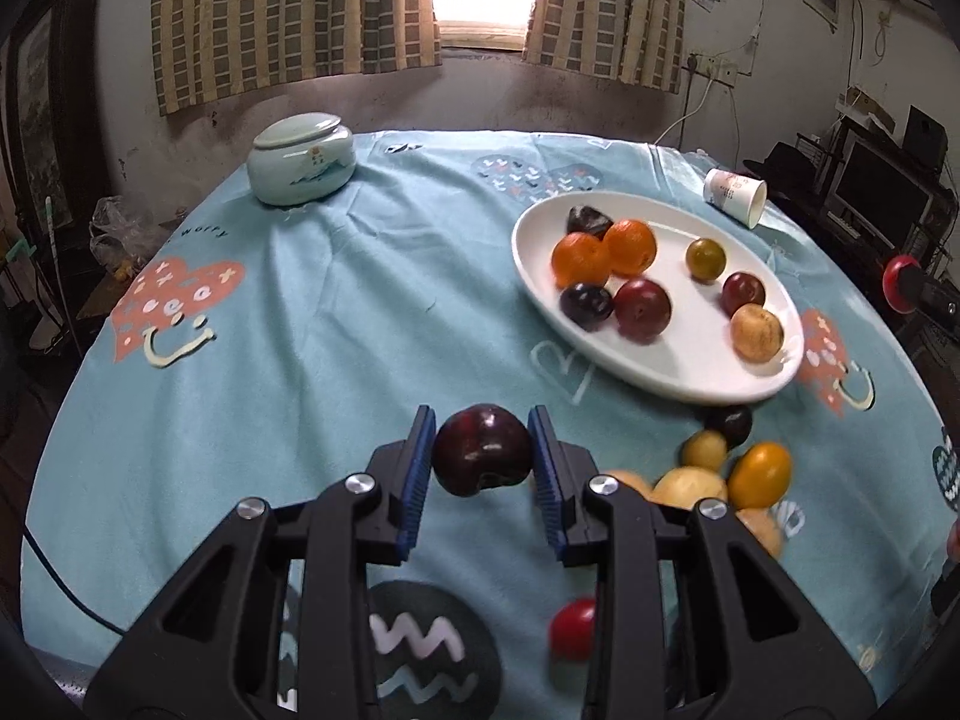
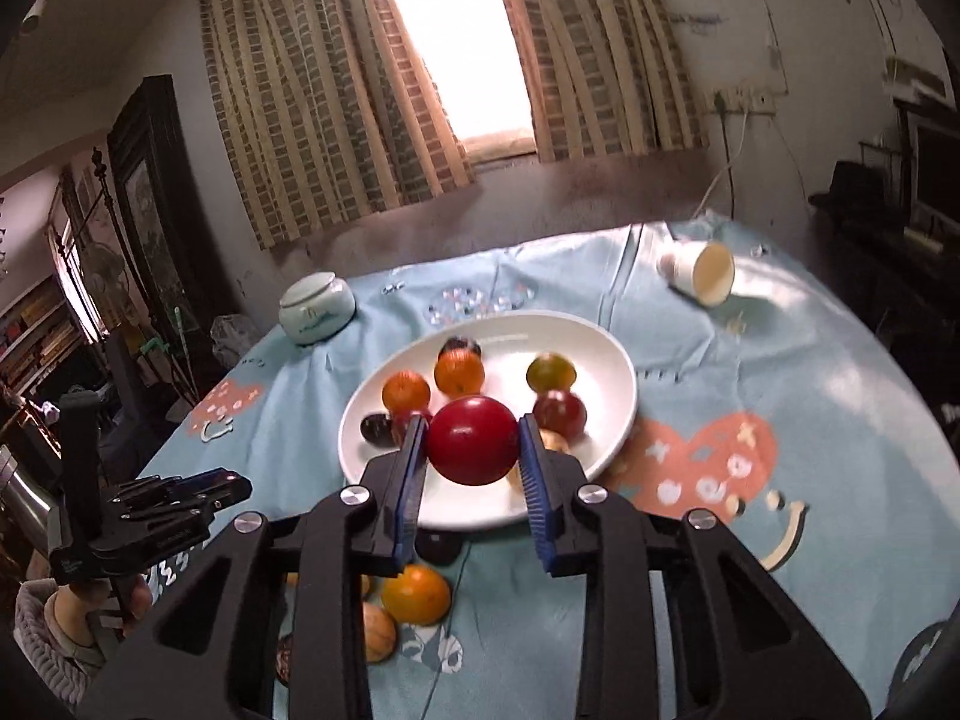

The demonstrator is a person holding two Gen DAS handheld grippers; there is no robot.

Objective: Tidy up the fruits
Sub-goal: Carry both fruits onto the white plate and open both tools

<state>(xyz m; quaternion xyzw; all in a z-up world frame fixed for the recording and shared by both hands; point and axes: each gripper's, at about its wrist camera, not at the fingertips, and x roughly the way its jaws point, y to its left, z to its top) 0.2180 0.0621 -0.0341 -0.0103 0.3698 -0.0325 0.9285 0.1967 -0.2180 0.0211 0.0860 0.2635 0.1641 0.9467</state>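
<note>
Striped curtains (image 1: 288, 18) flank a bright window behind a round table (image 1: 288, 324) under a light blue printed cloth, whose far edge meets the stained wall. Dark furniture crowds the room's right side, and a tall dark frame stands at left. Broad bare cloth lies left and centre, between a pale lidded jar (image 1: 302, 157) near the far left edge and a white oval plate (image 1: 690, 360) on the right half. A paper cup (image 1: 737, 195) lies tipped on its side beyond the plate, close to the far right edge.

On the plate sit two oranges (image 1: 603, 252) touching each other, a dark lump behind them, a dark plum and a red plum side by side in front, and a green fruit, a red fruit and a tan fruit along the right side. The plate's near middle is bare.

Just off the plate's near rim a cluster of loose fruit (image 1: 729, 462) lies on the cloth: one dark, several tan, one yellow-orange.

The left gripper (image 1: 483, 456) has its blue pads (image 1: 420, 468) clamped on a dark plum (image 1: 483, 457), raised above bare cloth, left of the cluster and short of the plate.

The right gripper (image 2: 473, 450) has its pads (image 2: 533, 480) pressed against a red fruit (image 2: 473, 449), held over the plate's near rim (image 2: 480, 519). The right wrist view is somewhat blurred.
</note>
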